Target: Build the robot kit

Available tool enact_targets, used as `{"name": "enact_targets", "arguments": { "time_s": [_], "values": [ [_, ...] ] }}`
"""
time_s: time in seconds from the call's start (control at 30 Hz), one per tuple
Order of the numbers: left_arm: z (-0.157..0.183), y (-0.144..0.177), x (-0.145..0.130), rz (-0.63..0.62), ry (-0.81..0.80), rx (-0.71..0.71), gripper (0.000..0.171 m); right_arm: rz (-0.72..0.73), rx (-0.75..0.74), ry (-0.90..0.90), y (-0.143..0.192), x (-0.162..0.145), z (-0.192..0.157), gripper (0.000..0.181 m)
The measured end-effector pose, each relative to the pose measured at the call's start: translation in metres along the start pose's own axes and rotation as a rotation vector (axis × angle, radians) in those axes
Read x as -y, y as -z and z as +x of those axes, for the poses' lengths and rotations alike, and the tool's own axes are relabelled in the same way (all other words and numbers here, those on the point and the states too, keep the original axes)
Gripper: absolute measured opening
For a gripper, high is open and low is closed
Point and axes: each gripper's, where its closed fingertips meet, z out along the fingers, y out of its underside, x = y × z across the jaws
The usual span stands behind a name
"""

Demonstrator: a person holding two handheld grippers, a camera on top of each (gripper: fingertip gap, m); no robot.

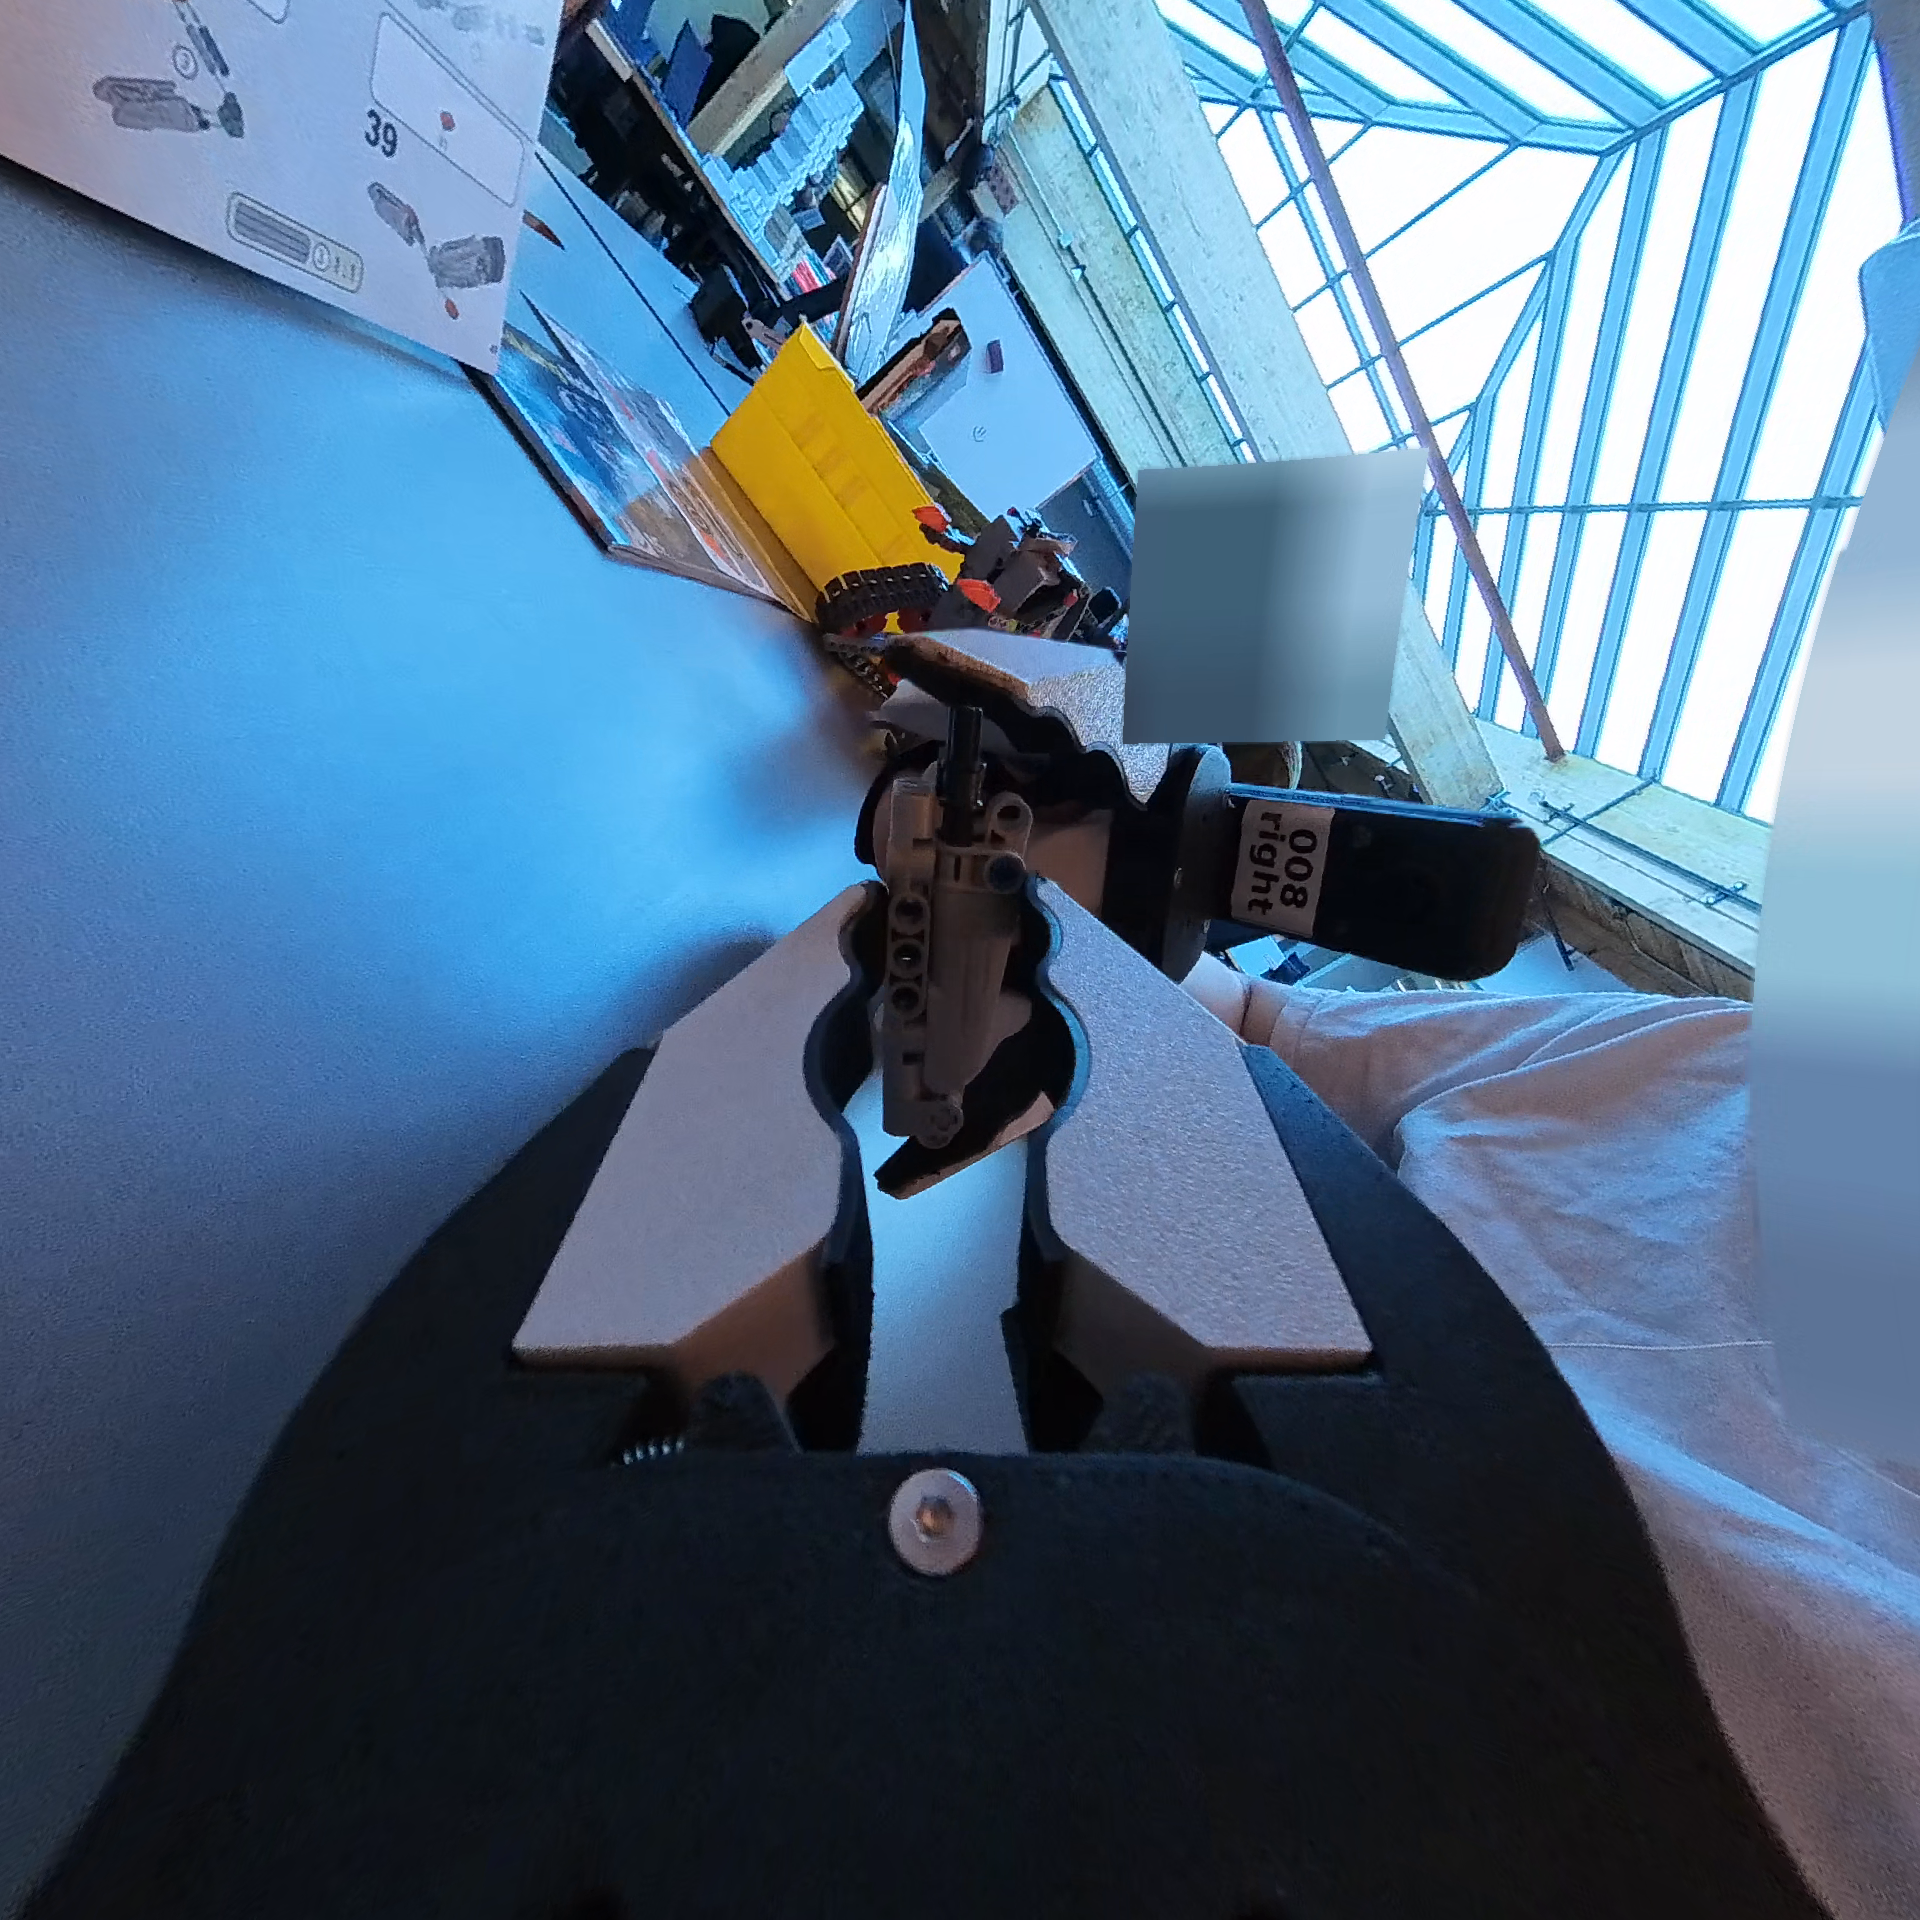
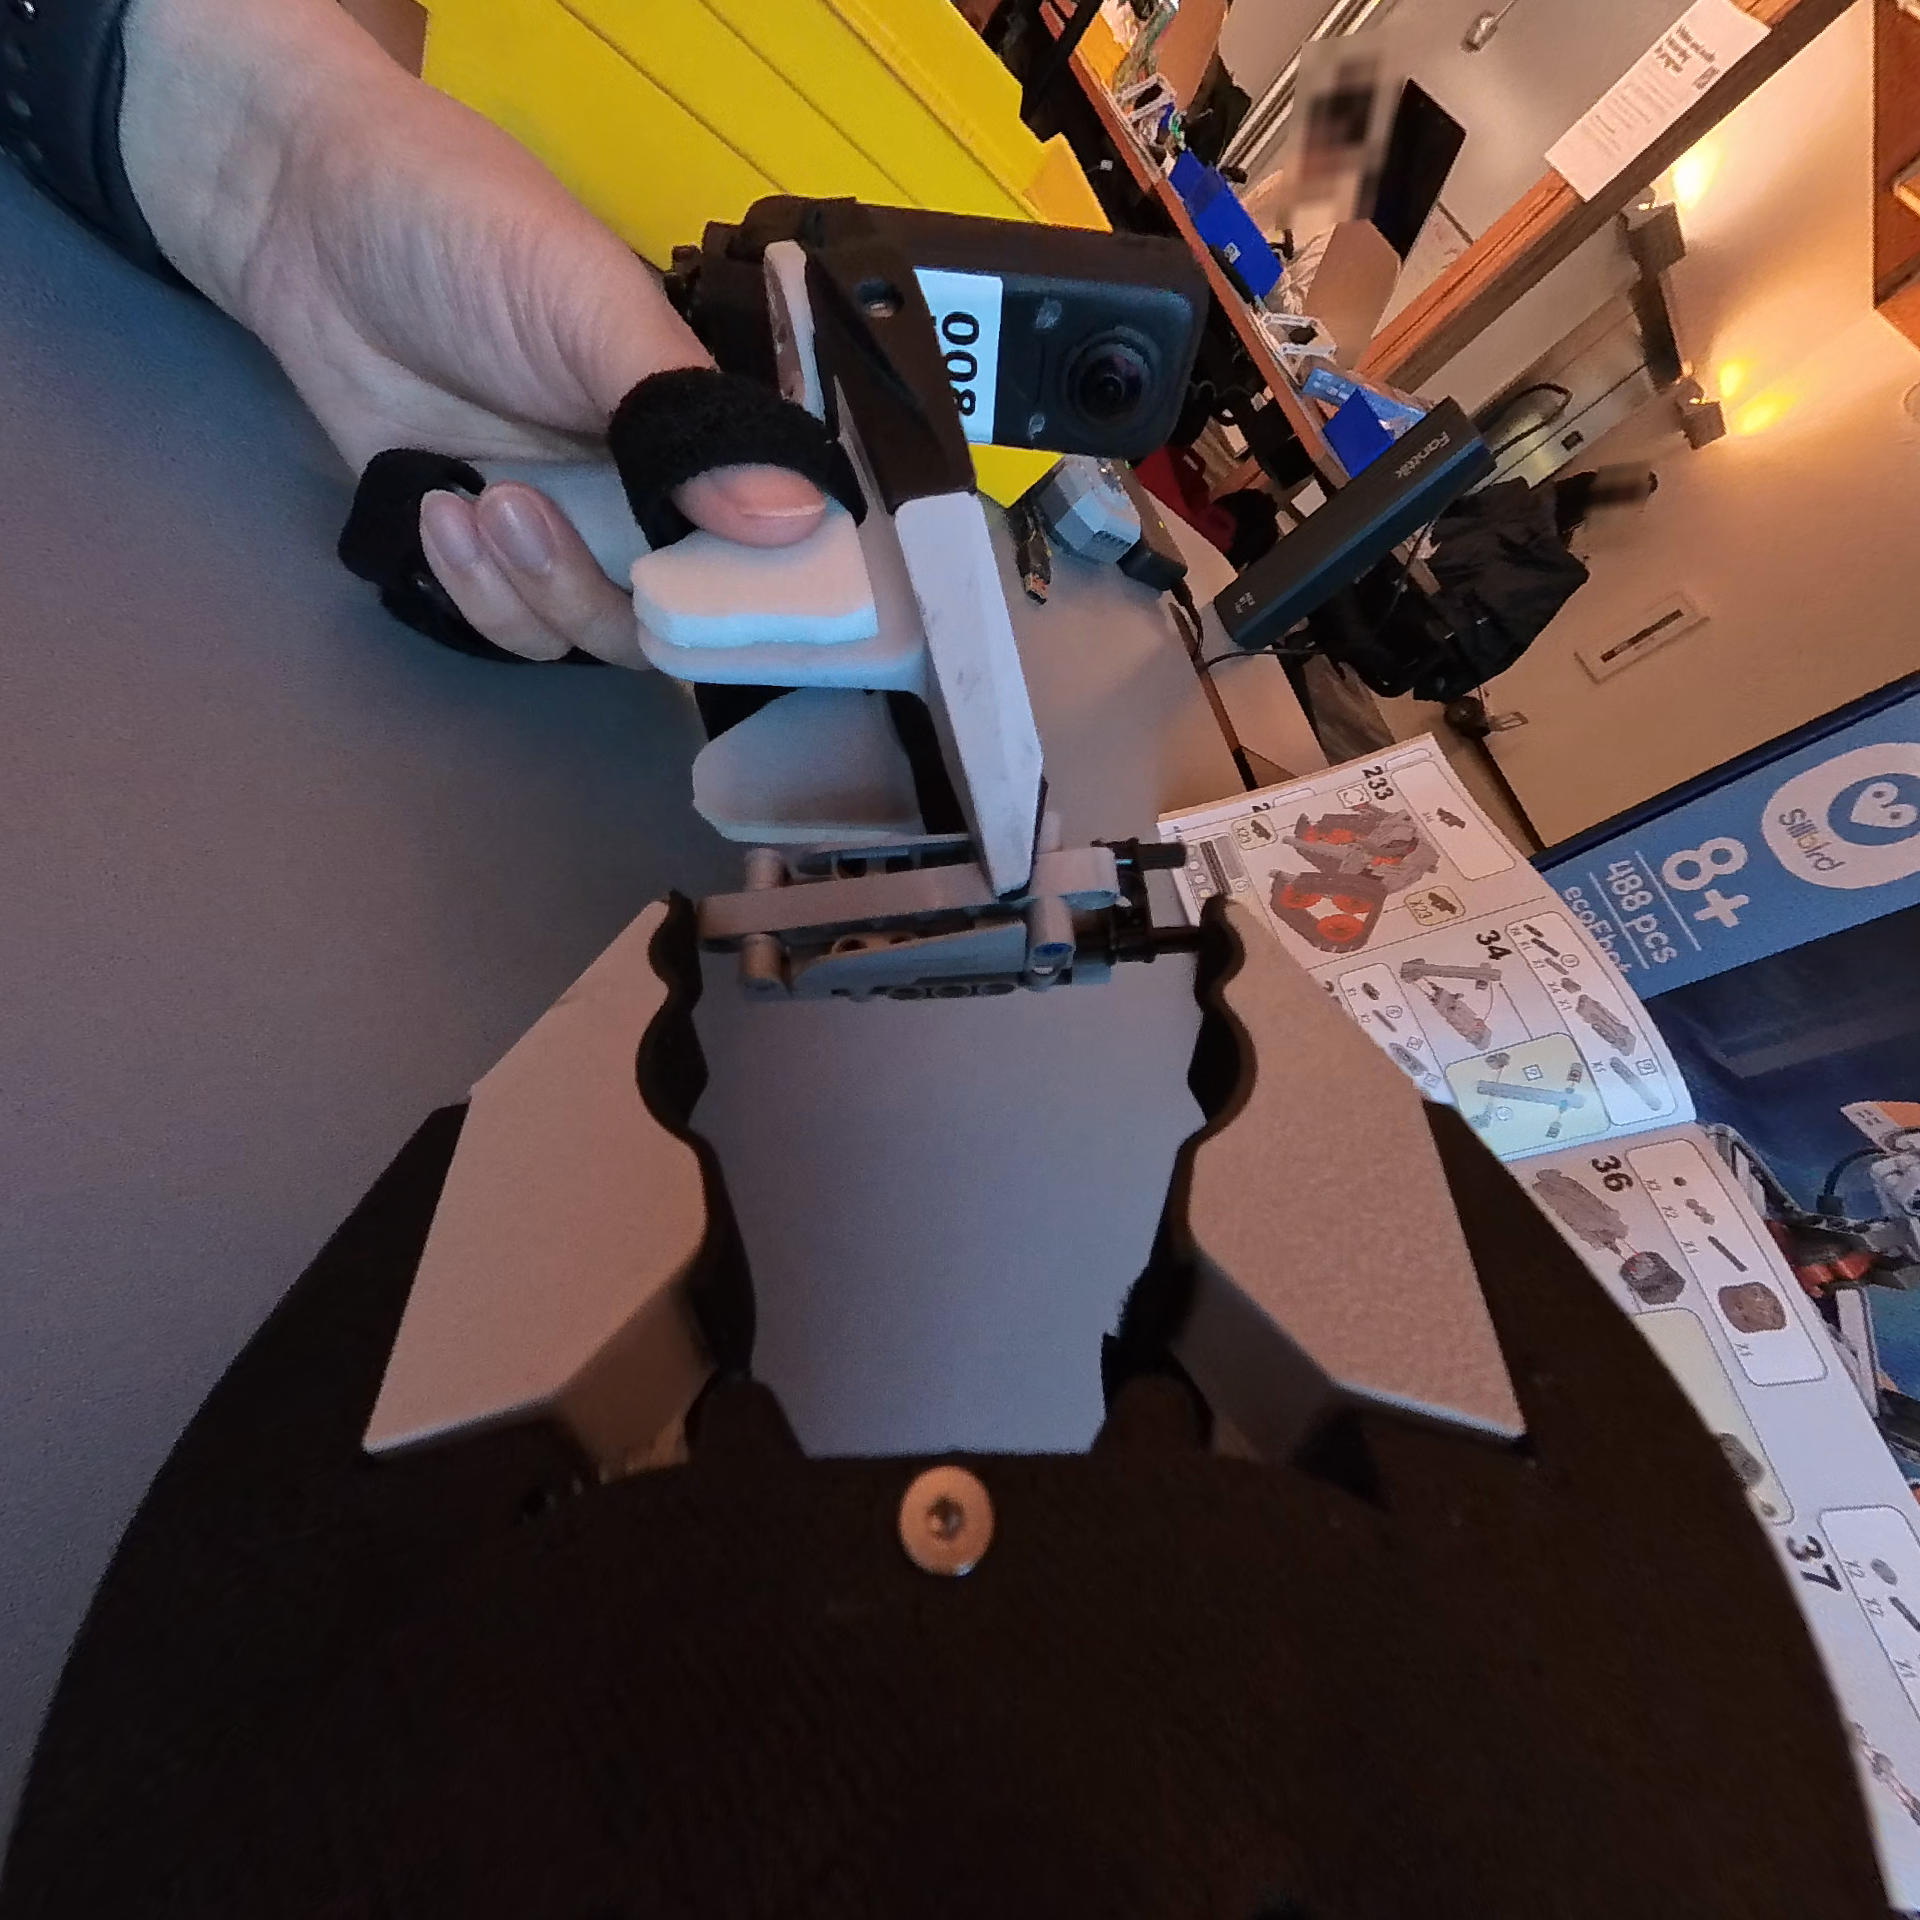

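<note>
A grey brick-beam assembly (image 1: 951,966) with a black axle (image 1: 964,764) sticking out of one end is held above the grey table (image 1: 312,727). My left gripper (image 1: 951,904) is shut on the assembly's middle. In the right wrist view the left gripper (image 2: 997,862), held by a hand (image 2: 416,281), clamps the assembly (image 2: 914,925) from above. My right gripper (image 2: 940,925) is open wide, with its fingertips bracketing the assembly's two ends. The axle tip (image 2: 1164,935) is at or very near the right fingertip (image 2: 1221,935). One right-gripper finger (image 1: 1029,681) shows beyond the axle in the left wrist view.
A yellow bin (image 1: 821,468) stands at the table's far side, with a tracked brick model (image 1: 966,592) beside it. An open instruction booklet (image 2: 1455,987) and a blue box (image 2: 1766,831) lie to the right. A person's light sleeve (image 1: 1558,1195) is close on the right. Less than 4 cm separates the two grippers' tips.
</note>
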Motion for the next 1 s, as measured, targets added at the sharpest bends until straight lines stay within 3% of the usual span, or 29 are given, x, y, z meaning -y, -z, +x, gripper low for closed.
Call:
{"name": "enact_targets", "arguments": {
  "time_s": [1.0],
  "values": [
    [0.0007, -0.0008, -0.0066, -0.041, 0.081, -0.037, 0.022, -0.049, 0.093, -0.095, -0.0041, -0.002, -0.0089, 0.098]
  ]
}}
